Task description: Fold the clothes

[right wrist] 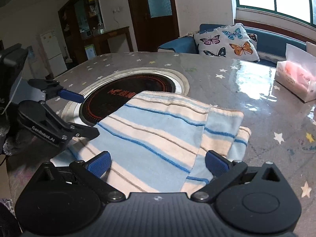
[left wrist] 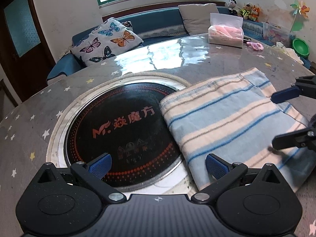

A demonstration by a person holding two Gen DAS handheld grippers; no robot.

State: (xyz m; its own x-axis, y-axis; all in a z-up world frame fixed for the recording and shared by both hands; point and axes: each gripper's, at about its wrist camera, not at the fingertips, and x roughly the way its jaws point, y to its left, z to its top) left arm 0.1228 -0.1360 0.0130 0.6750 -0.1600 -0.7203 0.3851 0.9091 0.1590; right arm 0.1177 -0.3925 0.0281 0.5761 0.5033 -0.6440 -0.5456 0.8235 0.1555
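Striped cloth (right wrist: pixel 158 134) folded on the bench (right wrist: pixel 227 83), partly over the cooktop (right wrist: pixel 118 96).
Both jaws are held wide open, empty; at 3 o'clock, uneven layers are left to be squared.

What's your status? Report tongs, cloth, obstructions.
Left tongs open, empty. Right tongs open, over the striped cloth. Cloth folded, lying partly over the hotplate. Tissue pack well clear.

A home's dining and living room: a round table (left wrist: pixel 197 59) with a starred cover and built-in cooktop (left wrist: pixel 122 130), a window bench (left wrist: pixel 158 21) with a butterfly cushion (left wrist: pixel 106 39), plush toys (left wrist: pixel 244 9), tissues (left wrist: pixel 225 33), and a fridge (right wrist: pixel 53 51) beyond.
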